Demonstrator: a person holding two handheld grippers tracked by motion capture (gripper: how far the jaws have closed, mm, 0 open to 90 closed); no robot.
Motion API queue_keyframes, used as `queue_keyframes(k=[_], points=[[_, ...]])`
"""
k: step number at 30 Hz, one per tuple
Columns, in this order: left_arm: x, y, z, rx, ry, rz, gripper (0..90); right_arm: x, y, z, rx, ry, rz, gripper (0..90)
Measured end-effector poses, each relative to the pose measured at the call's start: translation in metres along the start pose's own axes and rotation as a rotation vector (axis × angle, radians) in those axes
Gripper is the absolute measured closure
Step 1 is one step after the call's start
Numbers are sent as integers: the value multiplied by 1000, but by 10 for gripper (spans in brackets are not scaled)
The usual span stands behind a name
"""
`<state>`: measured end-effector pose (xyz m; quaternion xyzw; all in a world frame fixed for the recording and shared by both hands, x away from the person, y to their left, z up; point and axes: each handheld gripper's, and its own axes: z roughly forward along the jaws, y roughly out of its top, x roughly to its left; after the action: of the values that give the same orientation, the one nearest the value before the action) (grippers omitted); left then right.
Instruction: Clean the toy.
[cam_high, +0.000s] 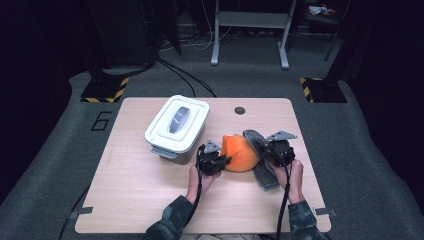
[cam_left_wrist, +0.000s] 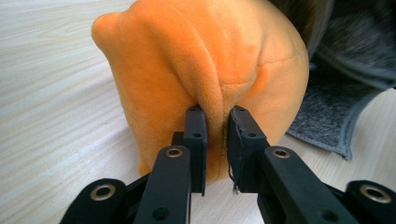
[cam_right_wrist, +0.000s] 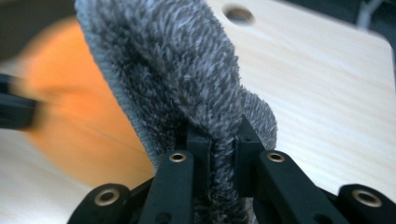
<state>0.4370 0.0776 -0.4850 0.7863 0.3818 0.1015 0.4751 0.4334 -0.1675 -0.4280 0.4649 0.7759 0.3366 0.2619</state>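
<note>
- The orange plush (cam_high: 240, 153) is seen near the middle of the table (cam_high: 150, 190), just right of the lidded white box (cam_high: 176, 128), and is touched on its right side by the grey fleece (cam_high: 260, 160).
- A fold of the plush's fabric is pinched by the left gripper (cam_left_wrist: 216, 135); its jaws are nearly closed with a ridge of orange pile squeezed between them. A soft body offers no firm edge, so a gathered pleat appears to be taken as the handle.
- The fleece is clamped by the right gripper (cam_right_wrist: 223, 140), its jaws pressed together on the thick pile, which bulges above them and curls upward over the plush.
- The fleece's lower end is left trailing on the table towards the person, so only its upper part is raised.
- The two grips are set on opposite sides, left on the plush and right on the fleece, probably so that one piece can be steadied while the other is drawn against or away from it.
- The box is kept shut and apart from both grippers; its part in the work cannot be told.
</note>
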Motion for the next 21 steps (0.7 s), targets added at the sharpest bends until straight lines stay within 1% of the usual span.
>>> queue_keyframes(k=[1,2,3,4,5,7,8,10,11,12,13,14,15,16,17,19,20,21], points=[[0,0,0,-1,1,0,773,5,3,-1,-13,17,-13,811],[0,0,0,-2,1,2,765,9,6,-1,-9,34,-33,811],[0,1,-1,-2,0,5,744,14,8,3,7,47,-36,811],[0,1,-1,-2,4,6,726,17,9,7,23,50,-41,811],[-1,1,-1,1,7,15,704,18,9,11,23,47,-37,811],[-2,1,-3,2,18,33,617,17,7,15,38,53,-31,812],[-3,1,-3,6,29,47,579,16,7,16,32,51,-18,812],[-7,-1,-3,10,59,87,495,15,7,16,33,51,-20,812],[-9,-2,-2,18,76,103,467,14,6,17,31,50,-25,812],[-11,-3,-1,20,90,118,451,14,6,16,36,51,-20,812],[-12,-4,1,23,95,122,448,14,6,16,35,51,-19,812],[-13,-5,3,25,104,126,452,13,6,17,35,54,-21,812],[-14,-6,6,27,120,137,463,13,6,17,33,56,-11,812],[-14,-6,6,31,122,140,498,12,6,17,36,63,-7,812],[-16,-6,8,37,140,157,522,11,6,17,33,63,-11,812],[-19,-5,9,56,167,197,627,10,5,17,30,72,-1,812],[-19,-5,10,54,169,203,685,9,5,17,21,69,-9,812],[-19,-3,10,55,163,200,735,8,5,15,21,69,4,812]])
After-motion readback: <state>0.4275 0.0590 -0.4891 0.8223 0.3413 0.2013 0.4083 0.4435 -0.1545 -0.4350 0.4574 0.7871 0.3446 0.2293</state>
